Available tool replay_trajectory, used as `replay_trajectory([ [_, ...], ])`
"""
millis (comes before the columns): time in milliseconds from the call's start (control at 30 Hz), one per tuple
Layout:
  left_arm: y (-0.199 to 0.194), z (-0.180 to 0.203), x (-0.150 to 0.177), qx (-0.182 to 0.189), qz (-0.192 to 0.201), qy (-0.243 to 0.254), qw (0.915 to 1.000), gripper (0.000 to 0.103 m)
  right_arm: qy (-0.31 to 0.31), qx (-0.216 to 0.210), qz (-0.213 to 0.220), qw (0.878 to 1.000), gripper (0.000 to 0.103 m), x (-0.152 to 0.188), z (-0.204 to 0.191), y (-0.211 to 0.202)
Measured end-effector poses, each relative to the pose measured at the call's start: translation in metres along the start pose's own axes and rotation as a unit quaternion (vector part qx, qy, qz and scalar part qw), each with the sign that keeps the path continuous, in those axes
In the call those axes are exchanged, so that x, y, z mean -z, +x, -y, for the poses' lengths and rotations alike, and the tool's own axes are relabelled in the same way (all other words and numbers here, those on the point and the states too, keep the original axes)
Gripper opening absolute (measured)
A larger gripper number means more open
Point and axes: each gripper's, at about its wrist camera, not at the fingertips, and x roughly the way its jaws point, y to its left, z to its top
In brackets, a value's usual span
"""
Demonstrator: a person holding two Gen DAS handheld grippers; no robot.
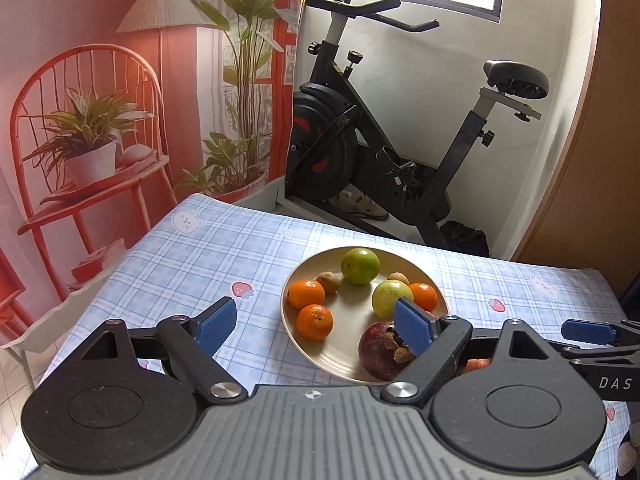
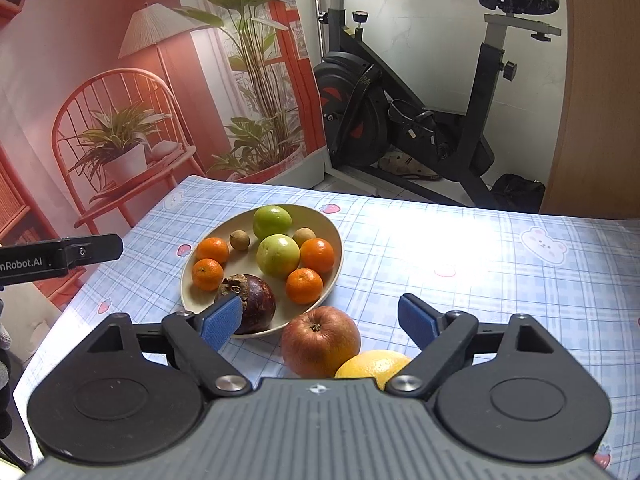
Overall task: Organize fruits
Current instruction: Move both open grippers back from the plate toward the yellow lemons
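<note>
A beige plate (image 1: 289, 292) on the checked tablecloth holds several tangerines (image 1: 315, 322), two green fruits (image 1: 360, 266), two small brown fruits (image 1: 329, 282) and a dark purple mangosteen (image 1: 380, 354). My left gripper (image 1: 314, 312) hovers open above the plate's near side, with nothing between its blue pads. In the right wrist view a red apple (image 2: 320, 342) and a yellow citrus (image 2: 374, 364) lie on the cloth just in front of the plate (image 2: 337, 256). My right gripper (image 2: 320, 306) is open above the apple, clear of it.
The blue checked tablecloth (image 2: 480, 264) stretches bare to the right of the plate. An exercise bike (image 1: 400, 128) stands beyond the table's far edge. A printed backdrop with a red chair (image 1: 88, 128) hangs at the left. A wooden panel (image 2: 592, 100) rises at the right.
</note>
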Motion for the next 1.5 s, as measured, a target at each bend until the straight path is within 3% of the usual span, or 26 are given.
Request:
replay_trajectory([
  [267,-0.016,0.012,0.023,-0.008,0.012,0.01,0.9999,0.089,0.0,0.028,0.032,0.999,0.101,0.023,0.001,-0.028],
  [1000,-0.029,0.026,0.043,-0.02,0.013,0.05,0.9985,0.089,0.034,0.039,0.018,0.999,0.101,0.038,0.01,-0.044],
  [1500,-0.025,0.028,0.043,-0.007,0.002,0.052,0.9986,0.089,0.034,0.055,0.0,0.998,0.101,0.04,0.015,-0.045],
])
